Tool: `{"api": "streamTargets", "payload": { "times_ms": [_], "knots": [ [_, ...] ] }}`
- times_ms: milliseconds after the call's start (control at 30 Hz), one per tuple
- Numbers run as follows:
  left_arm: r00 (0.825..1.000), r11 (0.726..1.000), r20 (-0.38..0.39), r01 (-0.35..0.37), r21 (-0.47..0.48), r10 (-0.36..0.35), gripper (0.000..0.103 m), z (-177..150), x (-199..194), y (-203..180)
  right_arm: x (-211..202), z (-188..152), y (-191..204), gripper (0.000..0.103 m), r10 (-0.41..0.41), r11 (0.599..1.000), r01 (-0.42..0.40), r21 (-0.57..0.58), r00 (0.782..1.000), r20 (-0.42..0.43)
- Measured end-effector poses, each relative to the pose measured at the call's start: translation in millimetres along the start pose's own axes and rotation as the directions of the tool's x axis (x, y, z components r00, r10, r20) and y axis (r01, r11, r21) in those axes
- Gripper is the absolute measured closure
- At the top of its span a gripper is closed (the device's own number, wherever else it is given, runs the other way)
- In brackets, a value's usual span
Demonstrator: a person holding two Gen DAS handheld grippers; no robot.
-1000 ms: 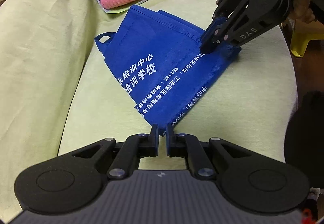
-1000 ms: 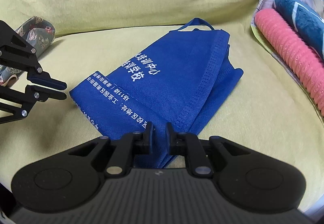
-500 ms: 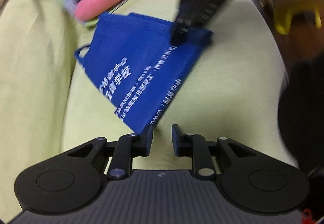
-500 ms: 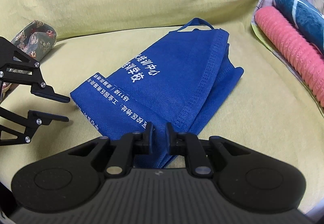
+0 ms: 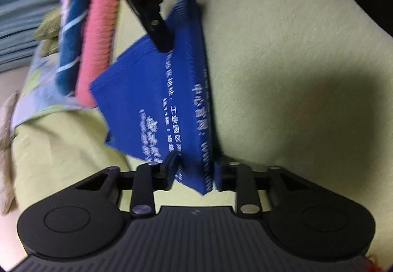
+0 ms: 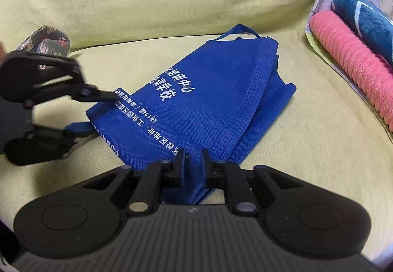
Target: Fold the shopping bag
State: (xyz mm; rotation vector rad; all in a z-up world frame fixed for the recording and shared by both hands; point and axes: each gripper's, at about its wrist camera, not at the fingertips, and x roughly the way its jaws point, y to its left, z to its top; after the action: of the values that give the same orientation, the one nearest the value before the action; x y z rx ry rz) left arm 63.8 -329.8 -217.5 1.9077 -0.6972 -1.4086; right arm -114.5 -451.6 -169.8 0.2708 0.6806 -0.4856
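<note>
A blue non-woven shopping bag (image 6: 208,104) with white print lies folded and flat on the yellow-green sofa seat (image 6: 307,149). My right gripper (image 6: 193,163) is shut on the bag's near edge. One of its fingers (image 5: 157,26) shows in the left wrist view, pressing on the far end of the bag (image 5: 152,85). My left gripper (image 5: 192,173) is rolled on its side with its jaws apart. They straddle the bag's printed corner without clamping it. From the right wrist view, the left gripper (image 6: 102,113) has one finger above the corner and one below.
A pink ribbed roll (image 6: 348,63) and a dark blue plush item (image 6: 361,18) lie on a patterned cloth to the right of the bag. A floral pouch (image 6: 46,38) sits at the back left. The sofa's backrest (image 6: 172,1) rises behind the bag.
My left gripper opened, rolled onto its side, came down and moved in, so its jaws now sit around the bag's corner. The right gripper and the bag kept still.
</note>
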Motion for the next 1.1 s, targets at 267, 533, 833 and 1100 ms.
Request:
{"api": "streamTargets", "payload": {
  "times_ms": [267, 533, 833, 1100],
  "knots": [
    [0.999, 1.000, 0.043, 0.026, 0.003, -0.026, 0.077, -7.3, 3.0, 3.9, -25.6, -9.8, 0.9, 0.055, 0.089, 0.988, -0.074, -0.134, 0.990, 0.110],
    [0.997, 0.999, 0.070, 0.046, -0.019, -0.044, 0.077, -7.7, 3.8, 11.7, -19.2, -36.2, 30.4, 0.045, 0.056, 0.782, 0.028, -0.623, 0.992, 0.115],
    [0.992, 0.994, 0.106, 0.076, -0.075, -0.068, 0.076, -12.6, 1.2, 23.0, -2.1, -35.8, 25.1, 0.069, 0.061, 0.811, 0.028, -0.584, 0.989, 0.132],
    [0.947, 0.923, 0.211, 0.292, -0.250, -0.242, 0.082, -10.3, -26.9, 55.7, -17.1, -0.4, -17.3, 0.075, 0.222, 0.951, -0.233, -0.205, 0.972, -0.074]
  ]
}}
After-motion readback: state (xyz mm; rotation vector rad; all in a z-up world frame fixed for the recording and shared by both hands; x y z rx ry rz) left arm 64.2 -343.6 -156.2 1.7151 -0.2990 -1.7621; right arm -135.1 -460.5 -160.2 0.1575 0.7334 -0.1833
